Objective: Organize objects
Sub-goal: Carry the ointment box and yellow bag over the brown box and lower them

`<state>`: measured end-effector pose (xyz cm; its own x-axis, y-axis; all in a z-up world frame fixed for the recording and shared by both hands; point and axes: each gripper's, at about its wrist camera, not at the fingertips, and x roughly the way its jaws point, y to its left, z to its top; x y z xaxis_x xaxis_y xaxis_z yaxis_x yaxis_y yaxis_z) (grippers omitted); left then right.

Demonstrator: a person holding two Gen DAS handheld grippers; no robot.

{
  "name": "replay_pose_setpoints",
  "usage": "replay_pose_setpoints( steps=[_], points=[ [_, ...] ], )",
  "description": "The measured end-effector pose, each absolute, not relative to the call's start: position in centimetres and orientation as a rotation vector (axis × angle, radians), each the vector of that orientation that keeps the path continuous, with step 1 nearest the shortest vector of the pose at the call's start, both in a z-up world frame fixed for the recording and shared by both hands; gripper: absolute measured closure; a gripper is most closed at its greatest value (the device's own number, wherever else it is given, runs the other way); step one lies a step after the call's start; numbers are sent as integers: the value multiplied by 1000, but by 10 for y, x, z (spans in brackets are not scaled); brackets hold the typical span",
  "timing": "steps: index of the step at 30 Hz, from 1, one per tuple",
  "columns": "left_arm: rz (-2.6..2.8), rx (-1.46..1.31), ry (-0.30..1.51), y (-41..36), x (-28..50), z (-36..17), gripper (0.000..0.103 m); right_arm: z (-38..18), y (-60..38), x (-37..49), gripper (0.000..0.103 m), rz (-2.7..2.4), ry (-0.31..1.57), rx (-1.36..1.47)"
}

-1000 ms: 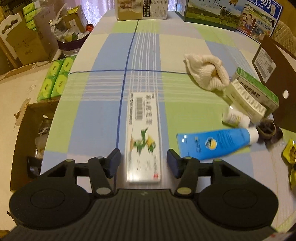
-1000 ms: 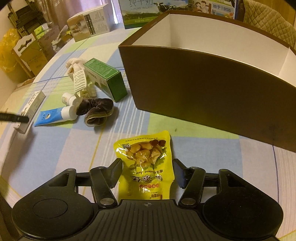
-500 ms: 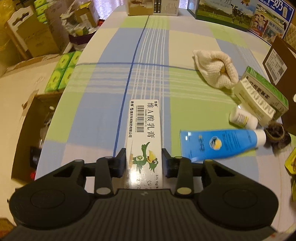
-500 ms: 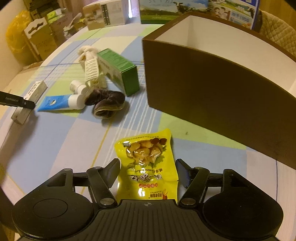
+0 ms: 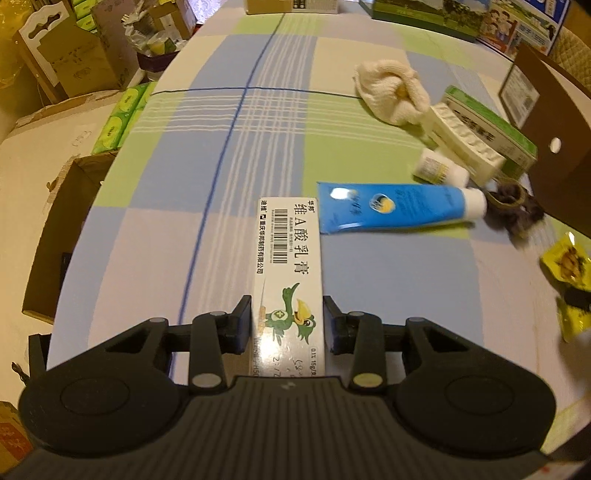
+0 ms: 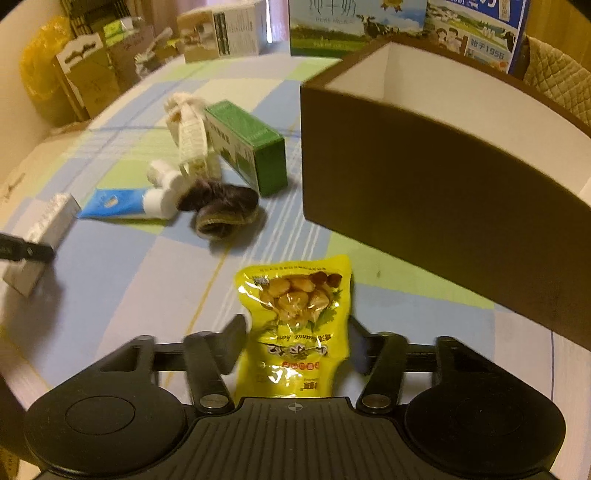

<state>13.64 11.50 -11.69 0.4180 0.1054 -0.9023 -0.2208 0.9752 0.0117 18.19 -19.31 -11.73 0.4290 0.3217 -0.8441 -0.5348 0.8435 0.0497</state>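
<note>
A long white ointment box (image 5: 288, 251) with a barcode and a green bird lies lengthwise between my left gripper's fingers. My left gripper (image 5: 287, 317) is shut on its near end, both pads pressed to its sides. In the right wrist view the same box (image 6: 44, 229) shows at far left with a black finger on it. A yellow snack bag (image 6: 295, 306) lies on the checked tablecloth between the fingers of my right gripper (image 6: 297, 328), which stands open, its fingers at the bag's edges. The big brown box (image 6: 424, 184) with a white inside stands just right of the bag.
A blue tube (image 5: 388, 206), a small white bottle (image 5: 436, 168), a cream hair clip (image 5: 465, 147), a green carton (image 5: 491, 129), a dark scrunchie (image 5: 509, 203) and a cream cloth (image 5: 391, 88) cluster mid-table. Milk cartons (image 6: 351, 26) line the far edge. Cardboard boxes (image 5: 62, 229) sit off the left edge.
My left gripper's fingers closed in from wide open onto the ointment box. The right wrist view shifted, the brown box now sits further right, and the fingers kept the same width around the bag.
</note>
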Motion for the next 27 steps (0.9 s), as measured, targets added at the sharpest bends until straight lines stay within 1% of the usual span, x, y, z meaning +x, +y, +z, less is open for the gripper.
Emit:
replay_pose_setpoints(
  steps=[6, 14, 21, 27],
  points=[
    [162, -116, 1103, 97, 128, -101, 70, -107, -200, 180, 59, 564, 1011, -183],
    [72, -87, 1019, 65, 133, -59, 70, -83, -218, 171, 59, 581, 1003, -95],
    [-35, -42, 938, 24, 154, -22, 70, -48, -240, 171, 59, 584, 943, -32],
    [-149, 11, 875, -22, 186, 3, 70, -13, -272, 184, 59, 553, 868, 43]
  ],
)
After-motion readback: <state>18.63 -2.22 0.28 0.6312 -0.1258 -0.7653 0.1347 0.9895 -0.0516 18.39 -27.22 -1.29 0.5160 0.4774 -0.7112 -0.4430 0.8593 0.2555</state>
